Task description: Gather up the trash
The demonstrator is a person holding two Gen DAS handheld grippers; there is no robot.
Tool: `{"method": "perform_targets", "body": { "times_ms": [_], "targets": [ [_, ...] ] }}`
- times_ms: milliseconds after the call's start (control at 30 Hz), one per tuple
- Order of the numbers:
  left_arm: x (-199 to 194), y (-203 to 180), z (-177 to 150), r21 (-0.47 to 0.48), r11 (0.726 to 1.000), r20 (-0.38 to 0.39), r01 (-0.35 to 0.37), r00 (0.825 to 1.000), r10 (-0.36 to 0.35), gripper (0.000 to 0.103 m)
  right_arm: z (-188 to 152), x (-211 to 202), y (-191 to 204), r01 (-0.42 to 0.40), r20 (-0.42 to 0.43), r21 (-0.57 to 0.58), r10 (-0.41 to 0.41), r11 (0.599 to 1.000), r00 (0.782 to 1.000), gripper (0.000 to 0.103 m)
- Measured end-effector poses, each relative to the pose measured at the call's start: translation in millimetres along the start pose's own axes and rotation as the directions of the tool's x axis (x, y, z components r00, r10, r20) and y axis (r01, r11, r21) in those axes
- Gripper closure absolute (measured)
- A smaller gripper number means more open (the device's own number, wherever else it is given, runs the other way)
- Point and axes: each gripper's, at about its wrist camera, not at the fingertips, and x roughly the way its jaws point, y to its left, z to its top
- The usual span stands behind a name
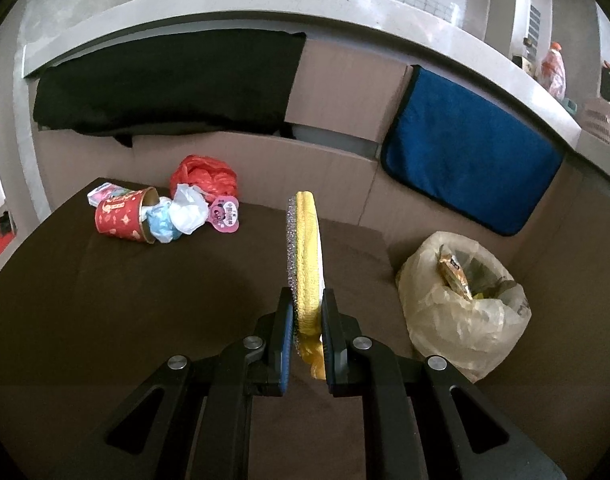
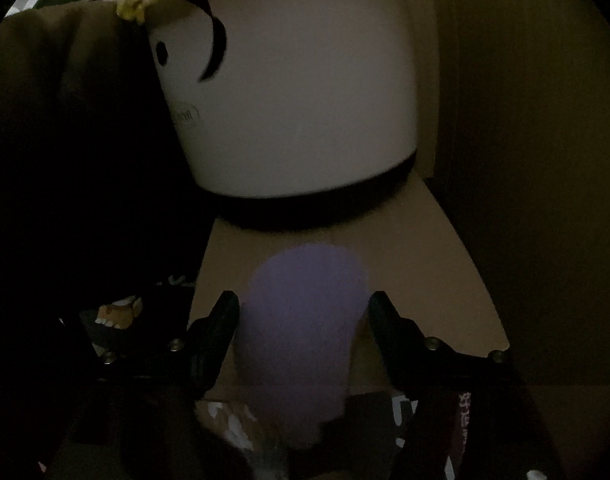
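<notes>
The left gripper (image 1: 308,312) pinches an upright yellow scrub sponge (image 1: 305,256) over the brown bench's (image 1: 105,300) bare middle, trash pile (image 1: 165,208) at its far-left corner, lined bin (image 1: 461,304) beyond its right edge, while the right gripper (image 2: 303,312) stands spread around a blurred lilac object (image 2: 301,320).

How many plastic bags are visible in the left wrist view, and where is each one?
2. A red plastic bag lies crumpled at the back of the brown table, behind the red can. A clear bag lines the bin beside the table.
</notes>
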Motion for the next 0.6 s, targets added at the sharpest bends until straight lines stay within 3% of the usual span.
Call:
{"method": "perform_targets", "body": {
  "times_ms": [400,600],
  "targets": [
    [3.6,1.6,0.6,0.014,1.000,-0.014,-0.007,1.000,0.007,0.090,2.9,27.3,19.5,0.074,-0.038,-0.166,-0.081,0.983,0.996,0.036],
    [1.5,2.8,-3.4,0.014,1.000,-0.013,0.013,1.000,-0.013,0.090,12.7,-0.1,22.8,0.067,-0.038,-0.217,-0.077,0.974,0.996,0.040]
  ]
}}
